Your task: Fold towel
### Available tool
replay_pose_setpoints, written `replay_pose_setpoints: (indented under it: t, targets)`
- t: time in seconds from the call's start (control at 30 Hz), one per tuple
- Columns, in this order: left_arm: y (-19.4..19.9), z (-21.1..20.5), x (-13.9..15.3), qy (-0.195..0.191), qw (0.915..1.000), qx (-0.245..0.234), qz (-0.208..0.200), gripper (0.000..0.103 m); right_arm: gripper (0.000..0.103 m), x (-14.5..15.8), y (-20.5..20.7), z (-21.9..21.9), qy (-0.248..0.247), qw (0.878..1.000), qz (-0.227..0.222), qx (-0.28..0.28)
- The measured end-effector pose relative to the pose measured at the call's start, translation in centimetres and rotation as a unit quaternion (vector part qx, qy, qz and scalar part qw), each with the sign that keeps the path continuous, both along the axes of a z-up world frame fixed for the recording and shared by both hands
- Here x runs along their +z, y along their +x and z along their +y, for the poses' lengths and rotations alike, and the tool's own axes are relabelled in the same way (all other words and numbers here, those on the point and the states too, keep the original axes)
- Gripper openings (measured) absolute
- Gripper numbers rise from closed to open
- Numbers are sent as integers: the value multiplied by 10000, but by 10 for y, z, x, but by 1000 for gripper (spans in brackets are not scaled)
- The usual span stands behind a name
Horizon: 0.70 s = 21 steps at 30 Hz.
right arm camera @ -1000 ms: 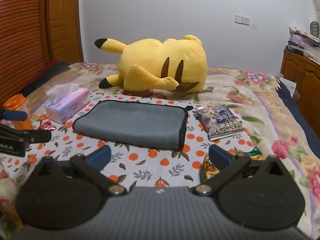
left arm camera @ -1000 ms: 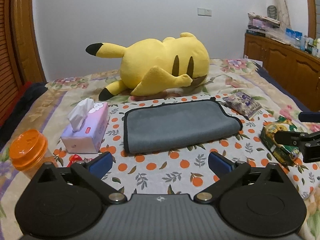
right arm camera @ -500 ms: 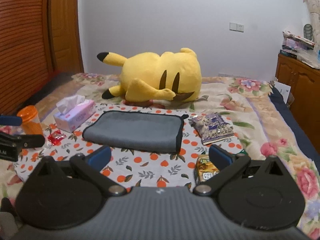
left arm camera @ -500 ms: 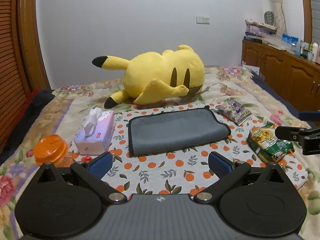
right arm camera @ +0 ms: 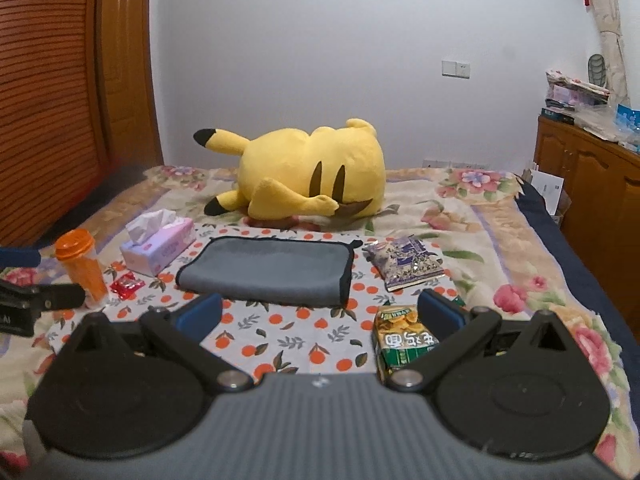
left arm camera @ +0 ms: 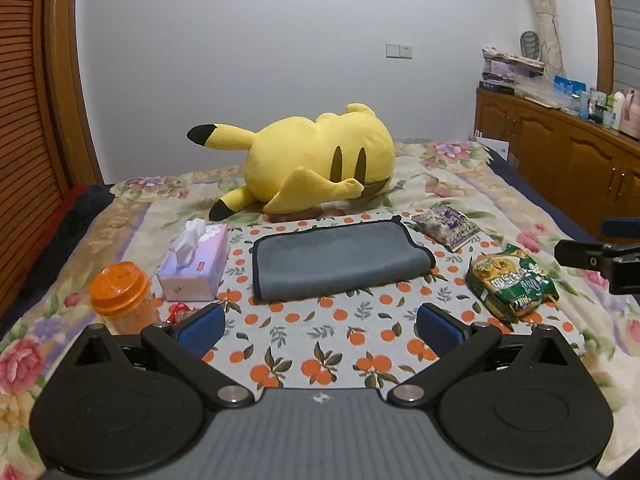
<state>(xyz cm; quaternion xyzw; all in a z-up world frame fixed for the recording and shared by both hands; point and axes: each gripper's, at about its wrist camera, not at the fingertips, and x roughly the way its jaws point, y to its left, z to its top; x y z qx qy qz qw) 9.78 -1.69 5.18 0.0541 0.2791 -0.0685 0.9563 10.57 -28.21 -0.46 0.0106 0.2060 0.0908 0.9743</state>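
1. While I hold both up off the bed, my left gripper (left arm camera: pixel 318 330) and right gripper (right arm camera: pixel 320 316) gape wide with nothing between the blue pads (left arm camera: pixel 201 329).
2. Folded grey microfibre towel with black edging (left arm camera: pixel 338 260) lies flat on the orange-print white cloth (left arm camera: pixel 320 344), ahead of both and apart from them.
3. Pink tissue box (left arm camera: pixel 195 268) just left of it; orange-lidded plastic jar (left arm camera: pixel 122 296) further left.
4. Purple snack packet (right arm camera: pixel 408 262) and green snack bag (left arm camera: pixel 512 280) to its right.
5. Yellow plush toy with black-tipped ears (right arm camera: pixel 308 172) lies behind the towel.
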Motion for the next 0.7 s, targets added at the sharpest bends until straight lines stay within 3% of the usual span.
replay_pose_setpoints:
  t: [0.7]
  targets:
    - [-45,-1,-25,-61,9999,50,126,103,103,-20,-41,-3,134,9998,55,-97]
